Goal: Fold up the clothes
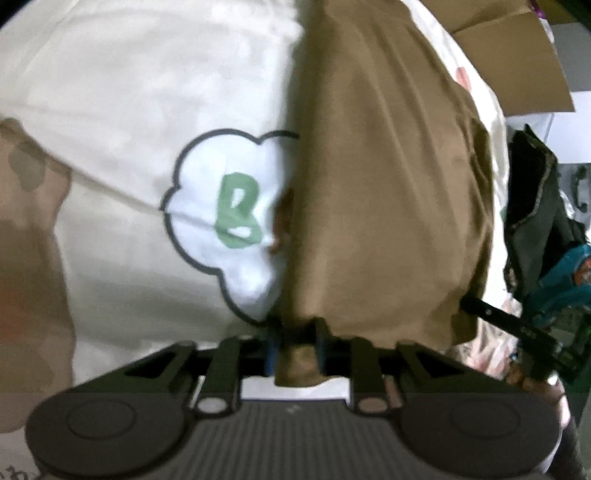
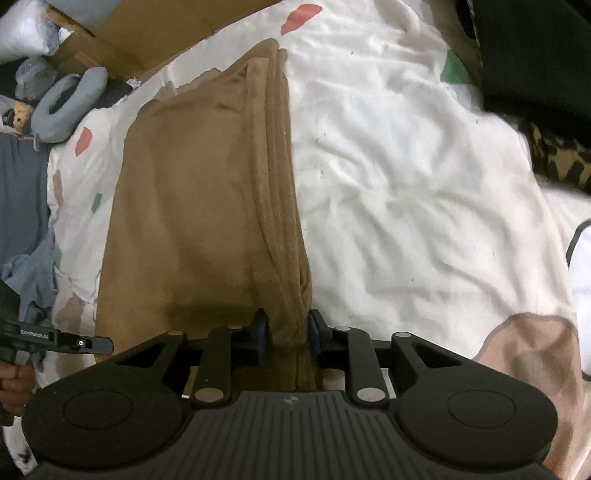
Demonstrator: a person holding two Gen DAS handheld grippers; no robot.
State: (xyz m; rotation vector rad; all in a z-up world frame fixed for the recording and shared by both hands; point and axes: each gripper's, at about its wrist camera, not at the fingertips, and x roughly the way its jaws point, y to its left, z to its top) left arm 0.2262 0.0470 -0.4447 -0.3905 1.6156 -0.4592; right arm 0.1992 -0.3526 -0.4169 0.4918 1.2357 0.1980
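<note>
— Both sets of jaws are pinched on cloth: our left gripper (image 1: 295,349) clamps one end of the brown garment (image 1: 380,192), our right gripper (image 2: 286,338) clamps another edge of it (image 2: 192,206).

— How does it look?

— Soft, fleecy, plain brown, folded lengthwise into a long band with stacked layers along one side. It lies on the white bedsheet (image 2: 399,177), which has coloured patches and a cloud print with a green letter (image 1: 236,218).

— Any containers?

— A cardboard box (image 2: 147,33) beyond the bed; we cannot tell its contents. A grey neck pillow (image 2: 66,107) sits near it.
</note>
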